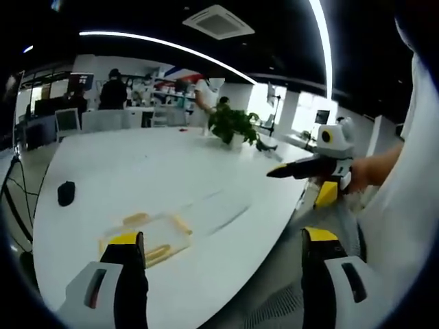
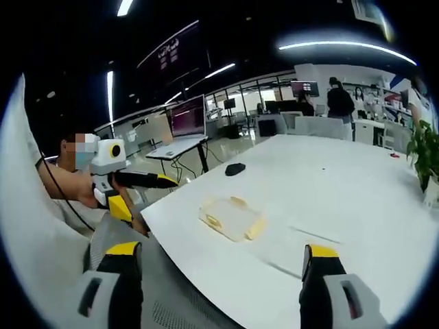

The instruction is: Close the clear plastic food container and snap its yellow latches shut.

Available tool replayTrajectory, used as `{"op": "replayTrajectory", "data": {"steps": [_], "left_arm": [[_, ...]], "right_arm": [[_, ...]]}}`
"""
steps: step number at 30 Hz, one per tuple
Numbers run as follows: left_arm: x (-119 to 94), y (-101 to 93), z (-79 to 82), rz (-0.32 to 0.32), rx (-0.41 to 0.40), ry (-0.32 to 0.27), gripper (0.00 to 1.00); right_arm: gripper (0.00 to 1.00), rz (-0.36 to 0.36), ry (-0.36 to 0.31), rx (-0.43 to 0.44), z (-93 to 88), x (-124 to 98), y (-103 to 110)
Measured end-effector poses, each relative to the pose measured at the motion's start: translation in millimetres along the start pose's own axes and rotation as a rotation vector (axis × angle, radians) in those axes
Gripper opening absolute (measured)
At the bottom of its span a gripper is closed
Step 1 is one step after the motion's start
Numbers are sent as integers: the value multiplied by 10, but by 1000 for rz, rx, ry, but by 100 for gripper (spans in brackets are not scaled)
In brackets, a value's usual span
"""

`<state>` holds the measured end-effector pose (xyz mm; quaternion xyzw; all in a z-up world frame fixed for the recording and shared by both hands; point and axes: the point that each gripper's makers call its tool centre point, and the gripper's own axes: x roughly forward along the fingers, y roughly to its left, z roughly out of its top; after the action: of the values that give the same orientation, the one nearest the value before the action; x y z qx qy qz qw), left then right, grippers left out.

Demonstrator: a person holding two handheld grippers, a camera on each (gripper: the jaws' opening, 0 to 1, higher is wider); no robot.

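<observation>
The clear container (image 2: 232, 218) lies flat on the white table (image 2: 357, 205), near its edge. Both the left gripper (image 1: 223, 257) and the right gripper (image 2: 219, 271) hover off the table with jaws spread, empty. The container is probably light, thin and slippery: press the lid, then pinch each yellow latch (image 2: 255, 228).

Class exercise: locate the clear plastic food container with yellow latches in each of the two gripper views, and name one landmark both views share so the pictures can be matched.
Left gripper view: the container lies low and left of centre on the white table, just above the view's own left jaw.
Right gripper view: the container sits near the middle, close to the table's near edge.
Shared landmark: the small black object lying on the table beyond the container.
</observation>
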<state>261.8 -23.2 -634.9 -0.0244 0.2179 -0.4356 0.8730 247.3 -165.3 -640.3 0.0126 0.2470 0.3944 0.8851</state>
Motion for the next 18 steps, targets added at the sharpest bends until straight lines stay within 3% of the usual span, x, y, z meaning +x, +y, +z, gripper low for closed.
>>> {"op": "replayTrajectory", "data": {"steps": [8, 18], "left_arm": [[-90, 180, 57, 20, 25, 8, 95], [-142, 297, -7, 22, 72, 45, 93]], "right_arm": [[96, 16, -2, -25, 95, 120, 18], [96, 23, 19, -70, 129, 267, 32]]}}
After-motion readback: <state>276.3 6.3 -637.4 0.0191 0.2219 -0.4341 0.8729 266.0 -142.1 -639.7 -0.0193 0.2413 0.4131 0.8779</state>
